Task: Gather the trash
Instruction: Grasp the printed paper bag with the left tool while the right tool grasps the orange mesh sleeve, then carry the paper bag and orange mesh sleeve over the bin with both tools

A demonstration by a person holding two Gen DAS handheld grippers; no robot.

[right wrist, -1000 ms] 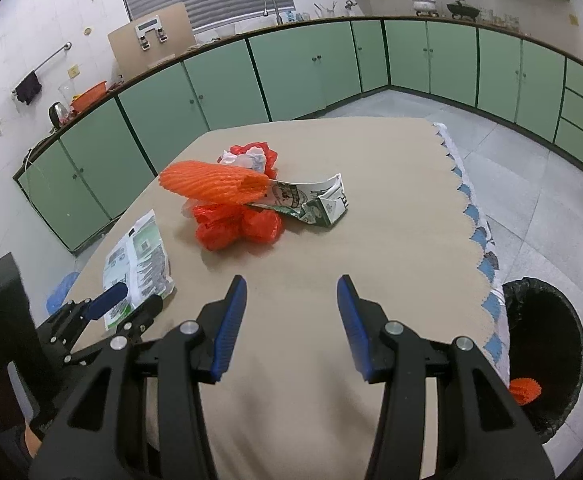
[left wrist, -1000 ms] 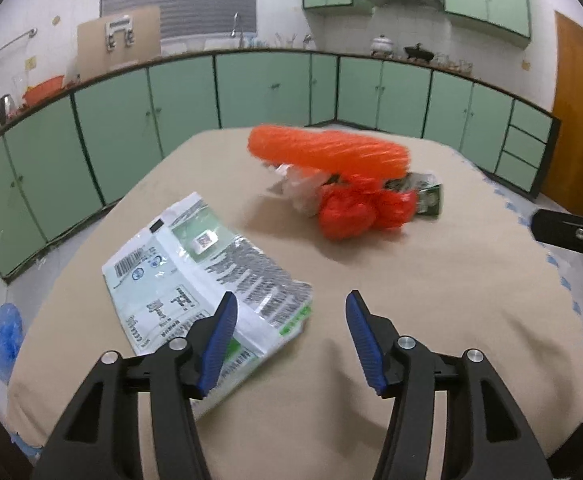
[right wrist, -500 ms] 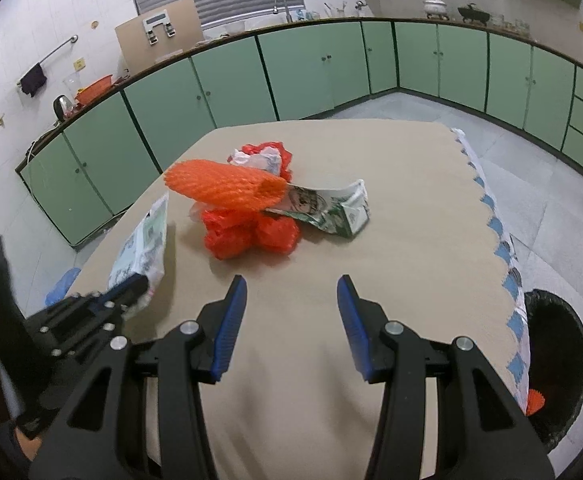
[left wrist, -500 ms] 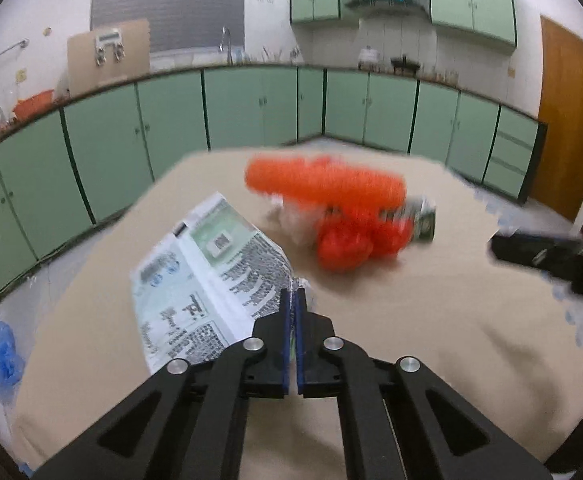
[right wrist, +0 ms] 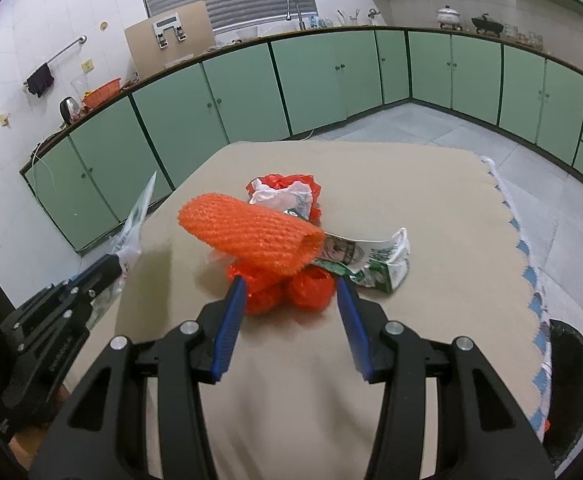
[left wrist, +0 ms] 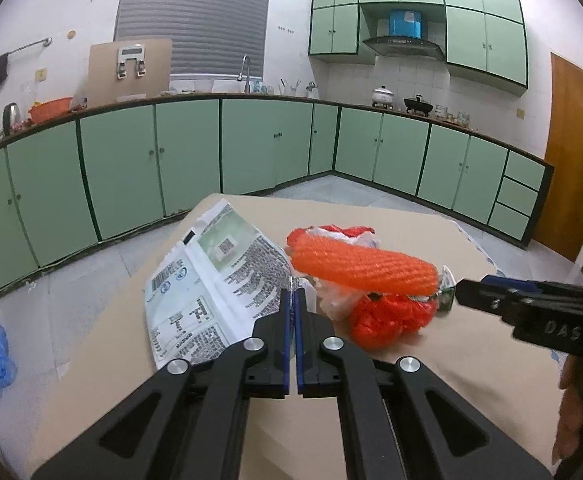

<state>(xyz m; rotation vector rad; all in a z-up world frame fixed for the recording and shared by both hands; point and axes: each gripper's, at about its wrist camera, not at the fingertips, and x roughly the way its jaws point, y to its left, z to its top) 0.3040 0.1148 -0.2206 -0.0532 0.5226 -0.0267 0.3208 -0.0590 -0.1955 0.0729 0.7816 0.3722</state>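
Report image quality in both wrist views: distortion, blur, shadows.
Left wrist: strong fisheye bends the green cabinet run, corners vignetted black; the printed white plastic wrapper reads sharp. Right wrist: same barrel bend; the orange foam net sleeve casts a soft shadow on the beige table; slight blur near the frame bottom.

The room is a kitchen with white tiled walls (left wrist: pixel 407 76). A long row of pale green base cabinets (left wrist: pixel 187 160) runs along the wall and turns the corner, under a dark counter top. Green wall cabinets (left wrist: pixel 483 44) hang above a range hood (left wrist: pixel 401 46). A grey roller shutter (left wrist: pixel 195 20) covers the window, and a tap (left wrist: pixel 245 72) stands below it. A brown wooden door (left wrist: pixel 571 152) is at the right. The floor (right wrist: pixel 443 128) has light grey tiles. A beige cloth covers the worktop (right wrist: pixel 431 216).
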